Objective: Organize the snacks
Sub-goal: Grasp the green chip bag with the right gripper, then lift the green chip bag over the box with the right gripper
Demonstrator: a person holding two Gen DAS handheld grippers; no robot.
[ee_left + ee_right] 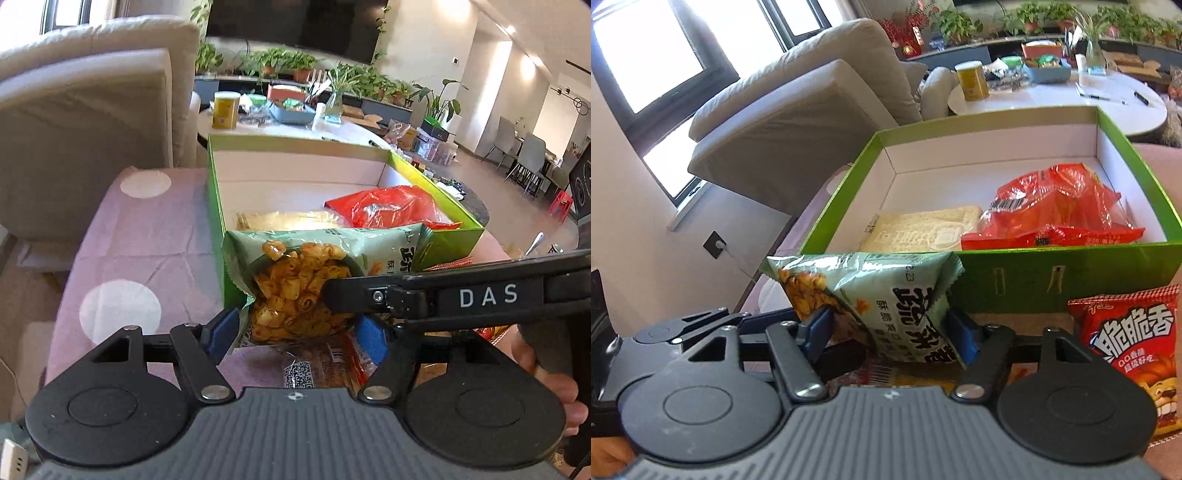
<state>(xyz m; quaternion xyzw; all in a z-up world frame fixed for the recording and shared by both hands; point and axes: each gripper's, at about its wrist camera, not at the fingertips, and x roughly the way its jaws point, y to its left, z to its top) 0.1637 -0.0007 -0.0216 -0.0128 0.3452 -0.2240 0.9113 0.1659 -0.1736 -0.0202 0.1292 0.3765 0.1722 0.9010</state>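
Observation:
A pale green snack bag (295, 280) is held just in front of the near wall of the green box (448, 245). My left gripper (297, 334) is shut on one end of it. My right gripper (888, 334) is shut on the other end of the same bag (882, 295); its arm crosses the left wrist view at the right. The green box (1071, 273) has a white inside and holds a red bag (1056, 206) and a pale yellow packet (923, 230). These also show in the left wrist view, red bag (388, 206) and yellow packet (291, 221).
A red snack bag with a lion (1137, 350) lies on the pink dotted cloth (129, 240) right of the box front. Another packet (321, 369) lies under the grippers. A beige sofa (92, 110) stands to the left, a white round table (1052, 96) behind the box.

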